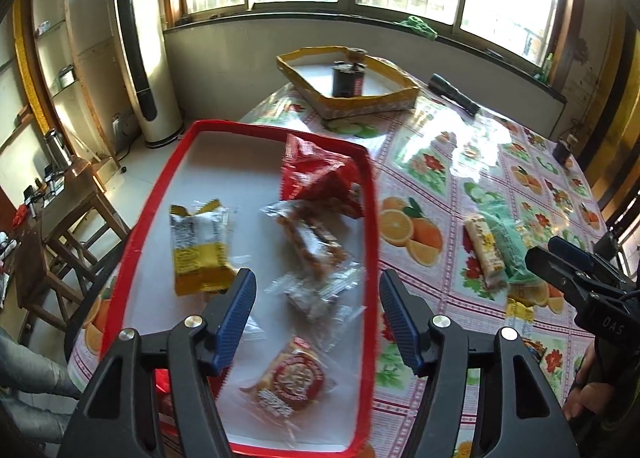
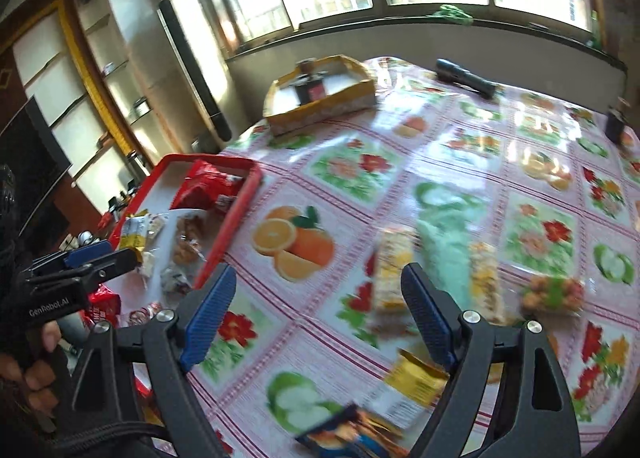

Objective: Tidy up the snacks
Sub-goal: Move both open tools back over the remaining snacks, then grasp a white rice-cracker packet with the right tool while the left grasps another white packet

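Currently, both the left gripper [image 1: 318, 310] and the right gripper [image 2: 316, 310] are held wide open and empty. Beside the red tray [image 1: 370, 218], light crinkly snack bars [image 2: 394, 272] are best pinched mid-length.

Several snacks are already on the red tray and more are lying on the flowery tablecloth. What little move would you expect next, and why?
Probably the right gripper lowers onto the yellow snack bar just ahead of it. Its fingers stand open and empty above the tablecloth, and that bar lies outside the red tray, where other snacks already sit.
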### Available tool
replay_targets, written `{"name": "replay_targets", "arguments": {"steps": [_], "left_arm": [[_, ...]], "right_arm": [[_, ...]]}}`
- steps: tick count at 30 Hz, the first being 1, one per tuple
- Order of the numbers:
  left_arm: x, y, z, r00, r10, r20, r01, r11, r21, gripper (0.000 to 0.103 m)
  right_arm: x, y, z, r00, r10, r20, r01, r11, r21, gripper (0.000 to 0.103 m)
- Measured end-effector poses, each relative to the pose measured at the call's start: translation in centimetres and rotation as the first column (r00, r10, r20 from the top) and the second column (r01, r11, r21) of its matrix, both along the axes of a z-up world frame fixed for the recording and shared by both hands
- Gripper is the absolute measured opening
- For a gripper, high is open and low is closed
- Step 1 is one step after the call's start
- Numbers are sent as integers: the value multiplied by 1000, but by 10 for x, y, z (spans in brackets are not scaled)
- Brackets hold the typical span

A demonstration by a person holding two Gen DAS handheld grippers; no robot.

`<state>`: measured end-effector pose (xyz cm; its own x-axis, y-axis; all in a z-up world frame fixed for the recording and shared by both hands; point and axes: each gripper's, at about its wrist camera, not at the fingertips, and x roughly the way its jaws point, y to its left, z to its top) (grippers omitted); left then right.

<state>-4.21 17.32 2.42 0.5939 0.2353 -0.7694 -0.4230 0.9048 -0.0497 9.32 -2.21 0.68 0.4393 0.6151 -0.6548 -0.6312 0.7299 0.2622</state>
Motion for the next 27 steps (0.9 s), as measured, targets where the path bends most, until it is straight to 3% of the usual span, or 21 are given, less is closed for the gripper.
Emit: {"name": "replay_targets", "arguments": {"steps": [14, 23, 27], "left_arm": [[18, -66, -23, 984, -163, -65, 160, 986, -44, 66], [46, -87, -29, 975, -201, -97, 196, 979, -58, 66], [68, -87, -33, 973, -207, -101, 196, 975, -106, 66]], "right_arm": [[-2, -77, -15, 992, -126, -32, 126, 992, -1, 86], [12, -101, -29, 984, -176, 1, 176, 983, -50, 86], [25, -100, -34, 985, -172, 16, 172, 981, -85, 82]]}}
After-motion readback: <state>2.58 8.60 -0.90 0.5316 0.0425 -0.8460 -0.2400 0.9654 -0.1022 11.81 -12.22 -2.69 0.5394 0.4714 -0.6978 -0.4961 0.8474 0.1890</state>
